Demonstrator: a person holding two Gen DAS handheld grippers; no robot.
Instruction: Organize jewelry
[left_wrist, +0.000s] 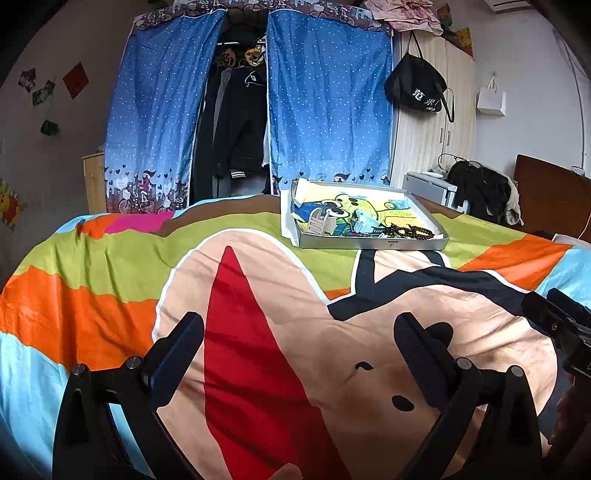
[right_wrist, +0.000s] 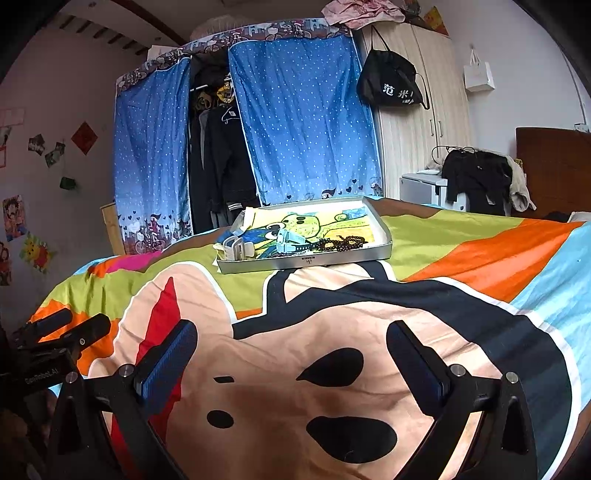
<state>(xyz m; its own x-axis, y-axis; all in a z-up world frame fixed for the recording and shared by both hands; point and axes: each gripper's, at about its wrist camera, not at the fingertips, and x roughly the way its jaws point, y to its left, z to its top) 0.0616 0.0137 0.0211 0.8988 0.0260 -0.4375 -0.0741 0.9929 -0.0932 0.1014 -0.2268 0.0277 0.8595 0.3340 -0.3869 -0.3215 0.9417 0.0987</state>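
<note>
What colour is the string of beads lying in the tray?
The beads are dark brown, lying near the tray's front edge; the right wrist view shows them best.

- Tray (right_wrist: 306, 260): shallow, grey metal, rectangular, open-topped; lies flat on the bed cover, lined with a cartoon drawing in yellow, green and blue.
- Dark bead bracelets (right_wrist: 341, 243): brown-black strands, coiled loosely, lying inside the tray at its near edge, right of centre.
- Light blue watch (right_wrist: 290, 240): lies in the tray just left of the beads, strap extended toward them.
- White hair claw clip (right_wrist: 236, 249): rests at the tray's near left corner, teeth showing.
</note>
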